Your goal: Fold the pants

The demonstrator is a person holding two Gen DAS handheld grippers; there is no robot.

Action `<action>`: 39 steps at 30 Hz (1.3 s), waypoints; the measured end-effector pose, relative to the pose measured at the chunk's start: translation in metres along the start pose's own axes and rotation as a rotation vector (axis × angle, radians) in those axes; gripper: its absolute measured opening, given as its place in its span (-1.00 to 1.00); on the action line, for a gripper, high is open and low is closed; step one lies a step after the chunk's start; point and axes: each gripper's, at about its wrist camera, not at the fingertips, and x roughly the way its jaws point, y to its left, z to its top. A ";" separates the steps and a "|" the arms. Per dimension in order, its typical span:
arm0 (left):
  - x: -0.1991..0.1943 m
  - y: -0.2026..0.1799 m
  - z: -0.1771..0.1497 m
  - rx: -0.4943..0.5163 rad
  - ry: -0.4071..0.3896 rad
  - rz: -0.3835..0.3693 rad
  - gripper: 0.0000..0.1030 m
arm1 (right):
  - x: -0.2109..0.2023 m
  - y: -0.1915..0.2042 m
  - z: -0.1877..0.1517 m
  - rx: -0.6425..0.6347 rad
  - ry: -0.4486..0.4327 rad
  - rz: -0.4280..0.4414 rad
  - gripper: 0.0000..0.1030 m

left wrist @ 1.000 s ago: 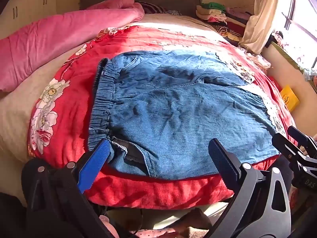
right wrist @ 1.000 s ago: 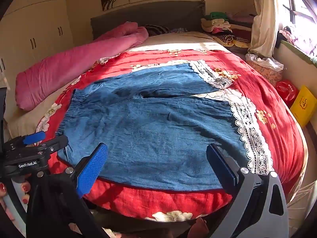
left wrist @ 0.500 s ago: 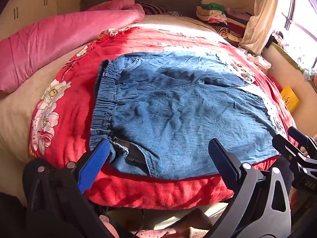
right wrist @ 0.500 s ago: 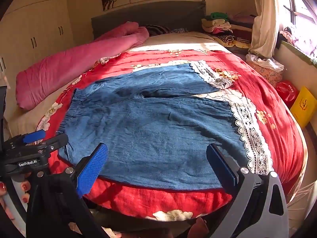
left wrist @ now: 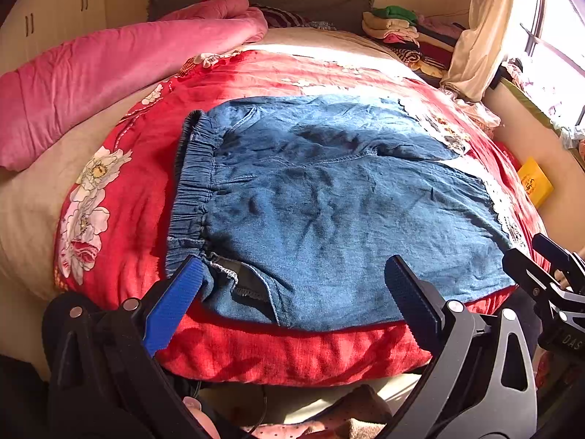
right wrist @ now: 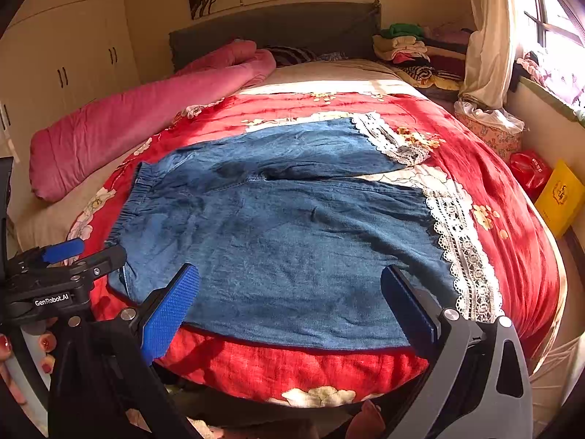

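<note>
Blue denim pants [left wrist: 329, 201] lie spread flat on a red floral blanket [left wrist: 139, 183], waistband [left wrist: 193, 179] to the left, lace-trimmed leg hems [right wrist: 460, 241] to the right. They also show in the right wrist view [right wrist: 292, 226]. My left gripper [left wrist: 292, 281] is open and empty, just above the near edge by the waistband corner. My right gripper [right wrist: 289, 285] is open and empty, over the near edge of the near leg. Each gripper shows at the edge of the other's view: the right one [left wrist: 548, 270] and the left one [right wrist: 73, 259].
A rolled pink quilt [right wrist: 128, 124] lies along the bed's left side. Folded clothes [right wrist: 413, 55] are stacked at the far right by the headboard. A curtain [right wrist: 486, 36], a red bag [right wrist: 530, 172] and a yellow box [right wrist: 563, 197] are beside the bed at the right.
</note>
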 end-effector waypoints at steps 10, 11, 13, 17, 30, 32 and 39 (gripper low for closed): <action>-0.002 0.001 0.001 -0.002 -0.003 -0.003 0.82 | -0.001 0.000 0.000 -0.002 -0.003 -0.004 0.92; -0.002 0.001 0.001 -0.002 -0.004 -0.003 0.82 | -0.001 0.000 0.000 -0.003 -0.004 -0.002 0.92; -0.002 0.001 0.001 -0.002 -0.004 -0.001 0.82 | -0.001 0.001 0.000 -0.003 -0.004 -0.004 0.92; -0.002 0.001 0.001 -0.002 -0.003 -0.002 0.82 | -0.002 0.001 0.000 -0.003 -0.003 -0.004 0.92; -0.002 0.001 0.001 -0.002 -0.005 -0.003 0.82 | -0.002 0.001 0.000 -0.010 -0.001 -0.006 0.92; -0.002 0.001 0.001 -0.003 -0.005 -0.002 0.82 | -0.002 0.002 -0.001 -0.007 -0.001 -0.003 0.92; -0.003 0.002 0.001 -0.004 -0.004 0.000 0.82 | 0.000 0.002 0.000 -0.010 0.002 -0.004 0.92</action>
